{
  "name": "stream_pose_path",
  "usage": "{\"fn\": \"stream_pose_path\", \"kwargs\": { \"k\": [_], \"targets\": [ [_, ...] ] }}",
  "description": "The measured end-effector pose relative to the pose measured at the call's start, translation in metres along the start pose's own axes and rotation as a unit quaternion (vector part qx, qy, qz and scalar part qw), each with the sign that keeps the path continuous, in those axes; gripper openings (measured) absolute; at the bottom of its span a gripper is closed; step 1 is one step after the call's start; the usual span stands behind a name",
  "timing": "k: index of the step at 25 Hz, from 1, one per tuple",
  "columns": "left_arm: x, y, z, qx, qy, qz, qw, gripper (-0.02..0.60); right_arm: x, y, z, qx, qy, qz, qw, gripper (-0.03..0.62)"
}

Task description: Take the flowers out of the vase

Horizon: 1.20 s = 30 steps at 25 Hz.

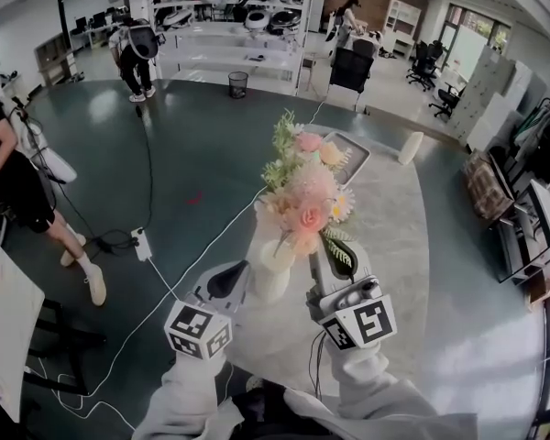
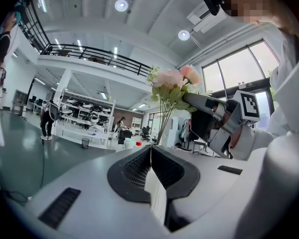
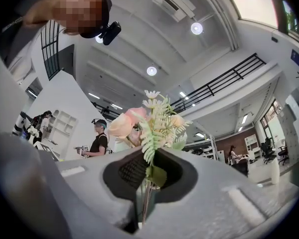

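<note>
A bunch of pink, peach and white artificial flowers [image 1: 304, 195] with green fern leaves stands above a white vase [image 1: 273, 271] over the table. My right gripper [image 1: 324, 253] is shut on the stems [image 3: 143, 199] just under the blooms [image 3: 148, 121]. My left gripper [image 1: 248, 280] comes in from the left. Its jaws are shut on a thin white edge [image 2: 155, 193], the vase's wall. In the left gripper view the thin stems [image 2: 162, 129] run down behind my jaws. Their lower ends are hidden, so I cannot tell whether they are out of the vase.
The vase is over a pale marbled table [image 1: 394, 236] with a grey tray [image 1: 352, 157] at its far side. A white cylinder [image 1: 410, 147] stands beyond. Cables [image 1: 179, 273] cross the green floor. People stand at the left [image 1: 18, 186] and back [image 1: 136, 58].
</note>
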<state>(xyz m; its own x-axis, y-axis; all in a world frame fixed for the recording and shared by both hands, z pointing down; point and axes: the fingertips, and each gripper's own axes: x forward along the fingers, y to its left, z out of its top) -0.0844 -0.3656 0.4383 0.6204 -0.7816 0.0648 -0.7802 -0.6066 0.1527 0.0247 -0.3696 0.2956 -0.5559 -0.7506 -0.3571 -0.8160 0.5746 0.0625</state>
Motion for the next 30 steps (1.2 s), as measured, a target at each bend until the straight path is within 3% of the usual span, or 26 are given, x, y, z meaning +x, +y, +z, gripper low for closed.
{"fn": "stream_pose_path", "kwargs": {
  "k": [14, 21, 26, 30],
  "targets": [
    [-0.005, -0.002, 0.008, 0.003, -0.012, -0.029, 0.9995, 0.005, -0.007, 0.007, 0.025, -0.009, -0.015, -0.028, 0.999, 0.020],
    [0.037, -0.044, 0.015, -0.005, -0.011, -0.075, 0.9971, 0.005, -0.039, -0.038, 0.046, -0.016, -0.014, -0.068, 0.997, 0.021],
    [0.051, -0.065, 0.014, -0.006, -0.007, -0.107, 0.9942, 0.005, -0.060, -0.055, 0.069, 0.027, -0.044, -0.095, 0.994, 0.021],
    [0.054, -0.072, 0.010, -0.012, -0.002, -0.122, 0.9925, 0.005, -0.071, -0.062, 0.072, 0.005, -0.037, -0.121, 0.992, 0.021]
  ]
}}
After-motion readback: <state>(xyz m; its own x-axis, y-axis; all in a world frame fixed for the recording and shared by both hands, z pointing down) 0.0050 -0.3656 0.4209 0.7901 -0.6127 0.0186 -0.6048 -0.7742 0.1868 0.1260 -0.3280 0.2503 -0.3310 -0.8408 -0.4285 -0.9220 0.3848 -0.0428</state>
